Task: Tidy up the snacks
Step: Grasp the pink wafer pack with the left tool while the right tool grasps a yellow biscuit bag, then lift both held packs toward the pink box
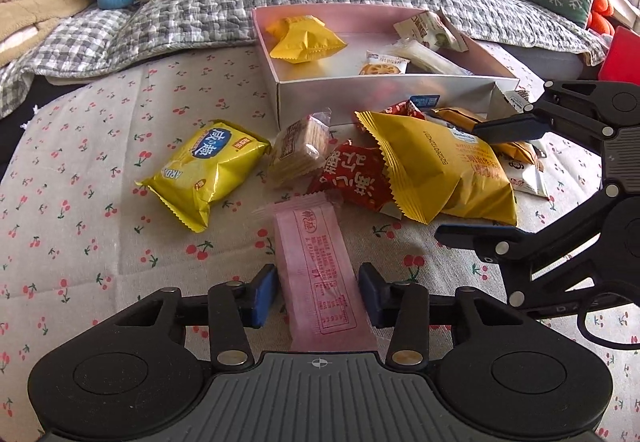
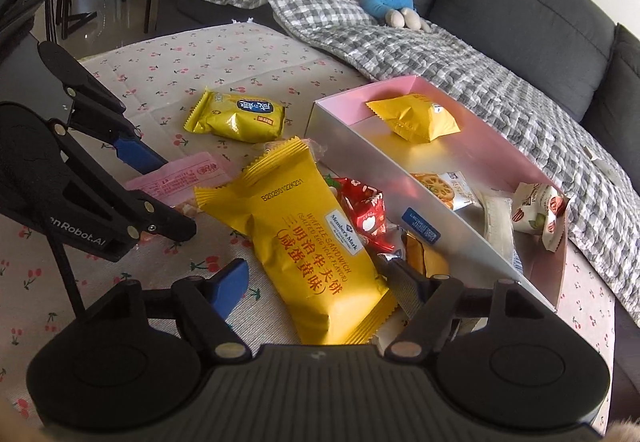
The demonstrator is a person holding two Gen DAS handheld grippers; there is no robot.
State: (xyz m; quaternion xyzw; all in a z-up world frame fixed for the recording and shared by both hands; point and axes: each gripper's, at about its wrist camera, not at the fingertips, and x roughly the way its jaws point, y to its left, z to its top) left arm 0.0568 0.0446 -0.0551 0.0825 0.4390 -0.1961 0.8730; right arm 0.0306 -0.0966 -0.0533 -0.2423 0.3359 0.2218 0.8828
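The left claw [image 1: 318,292] is spread open around a pink wrapped bar [image 1: 320,274] lying on the cherry-print cloth [image 1: 80,202], its blue pads [image 1: 265,292] on either side of the wrapper, apart from it. Ahead lie a yellow biscuit pack [image 1: 204,172], a red packet [image 1: 352,178] and a large yellow waffle bag [image 1: 436,170]. The right claw [image 1: 492,178] hangs open over that bag. Behind stands a pink-lined box [image 1: 360,102] holding a few snacks.

We see only corners of the orange packet [image 2: 426,262] and the white packet [image 1: 528,178], both buried under the large yellow waffle bag [image 2: 316,250]. The pink wafer packet [image 1: 324,274] runs under the left tool's body at its near end. Small print on the box's blue label [image 2: 421,229] is unreadable.
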